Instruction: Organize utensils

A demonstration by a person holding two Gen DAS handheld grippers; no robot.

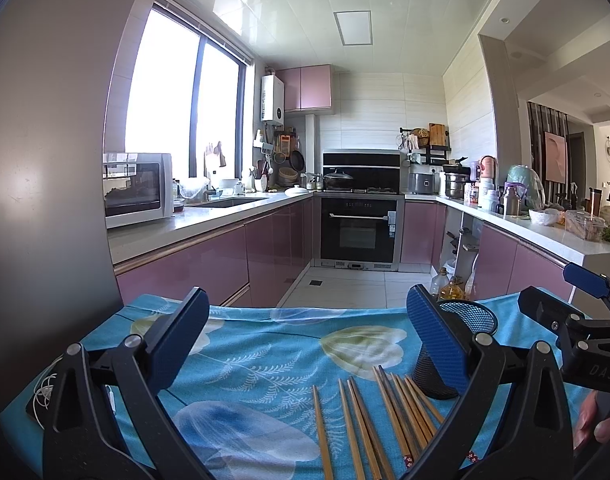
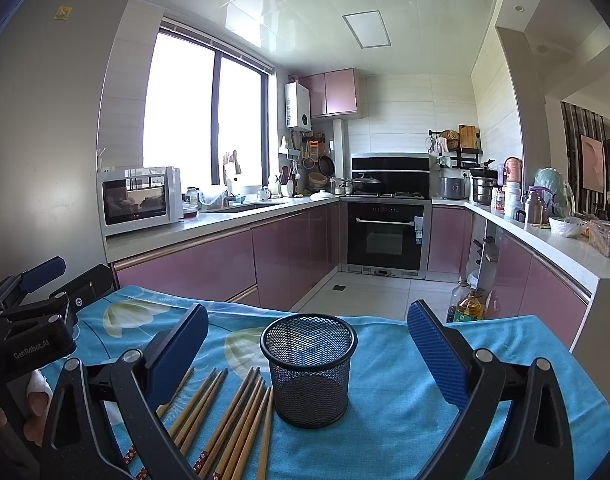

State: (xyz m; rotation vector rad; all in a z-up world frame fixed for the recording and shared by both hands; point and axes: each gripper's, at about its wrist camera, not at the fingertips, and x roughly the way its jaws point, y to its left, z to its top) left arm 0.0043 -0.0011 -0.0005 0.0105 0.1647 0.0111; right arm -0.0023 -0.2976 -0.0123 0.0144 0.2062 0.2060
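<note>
Chopsticks (image 2: 229,420), wooden and loose, lie side by side on a blue floral tablecloth (image 2: 393,392), just left of an upright black mesh holder (image 2: 309,368) that has nothing in it. The right gripper (image 2: 309,356) hovers with jaws spread wide either side of the holder. The left gripper (image 1: 305,340) hangs equally wide open above the chopsticks, gripping nothing.

Wooden chopsticks (image 2: 233,420); black metal-mesh cup (image 2: 309,368); matt cloth (image 2: 393,412).
</note>
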